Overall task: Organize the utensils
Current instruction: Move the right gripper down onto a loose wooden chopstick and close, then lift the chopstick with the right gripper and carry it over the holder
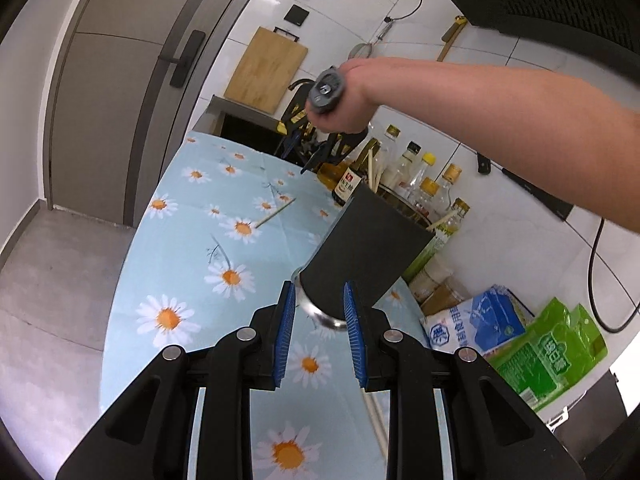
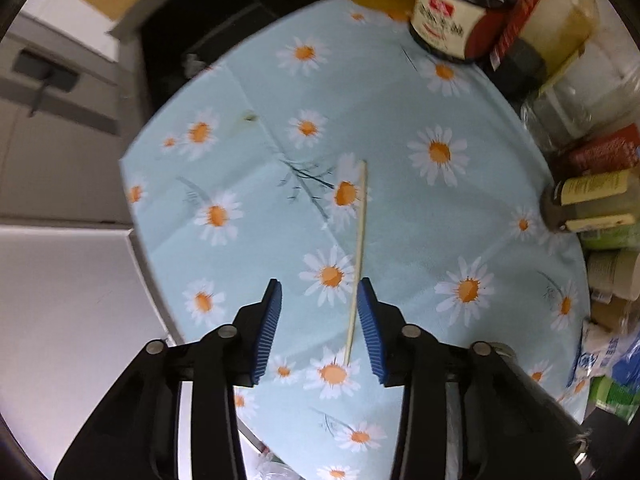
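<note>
Right wrist view: right gripper (image 2: 319, 322) points down at the daisy tablecloth (image 2: 460, 92), jaws part-open and empty, straddling the near end of a chopstick (image 2: 357, 264) whose long axis runs straight ahead, hugging the right pad. Left gripper (image 1: 319, 330) stays away, clamped narrow on the tilted dark utensil holder (image 1: 360, 256).

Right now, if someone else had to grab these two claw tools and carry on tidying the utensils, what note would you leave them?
Left claw: shut on the dark utensil holder, tilted over the daisy tablecloth.
Right claw: open, pointing down over a loose chopstick lying flat on the cloth; the pads are not yet pressing it.
Done: some chopsticks seem to stand behind the holder's rim.
Left: grip this chopstick and drop it into the holder. Another chopstick lies below the left claw.
</note>
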`<act>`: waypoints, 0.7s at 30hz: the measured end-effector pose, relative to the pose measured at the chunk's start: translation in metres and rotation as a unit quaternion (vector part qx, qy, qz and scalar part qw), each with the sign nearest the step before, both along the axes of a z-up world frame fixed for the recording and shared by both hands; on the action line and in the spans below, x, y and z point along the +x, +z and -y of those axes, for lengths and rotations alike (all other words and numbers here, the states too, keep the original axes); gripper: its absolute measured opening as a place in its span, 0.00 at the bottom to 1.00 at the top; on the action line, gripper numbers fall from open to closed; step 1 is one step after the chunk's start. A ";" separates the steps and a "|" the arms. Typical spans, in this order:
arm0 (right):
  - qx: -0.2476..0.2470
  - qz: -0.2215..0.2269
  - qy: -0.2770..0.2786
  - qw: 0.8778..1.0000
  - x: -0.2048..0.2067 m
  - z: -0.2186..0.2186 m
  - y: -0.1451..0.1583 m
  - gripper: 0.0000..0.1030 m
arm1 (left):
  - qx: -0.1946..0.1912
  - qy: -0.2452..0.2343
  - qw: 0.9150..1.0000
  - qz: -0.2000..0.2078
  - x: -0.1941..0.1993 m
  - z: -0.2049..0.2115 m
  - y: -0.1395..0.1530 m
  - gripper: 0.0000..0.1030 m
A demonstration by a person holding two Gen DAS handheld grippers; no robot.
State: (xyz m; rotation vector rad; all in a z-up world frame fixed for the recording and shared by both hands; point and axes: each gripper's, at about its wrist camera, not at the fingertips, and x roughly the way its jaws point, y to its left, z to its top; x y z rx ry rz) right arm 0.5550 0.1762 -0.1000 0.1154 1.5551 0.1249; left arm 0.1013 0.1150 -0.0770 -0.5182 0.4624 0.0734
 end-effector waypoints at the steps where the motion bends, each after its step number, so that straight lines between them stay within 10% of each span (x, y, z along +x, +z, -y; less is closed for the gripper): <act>1: -0.006 -0.006 -0.005 1.000 0.001 0.000 -0.007 0.35 | 0.003 -0.002 1.000 -0.003 -0.002 -0.002 -0.001 0.23; 21: -0.060 -0.033 -0.012 0.998 0.027 -0.003 -0.088 0.13 | -0.051 -0.025 0.997 -0.047 -0.011 -0.002 -0.038 0.30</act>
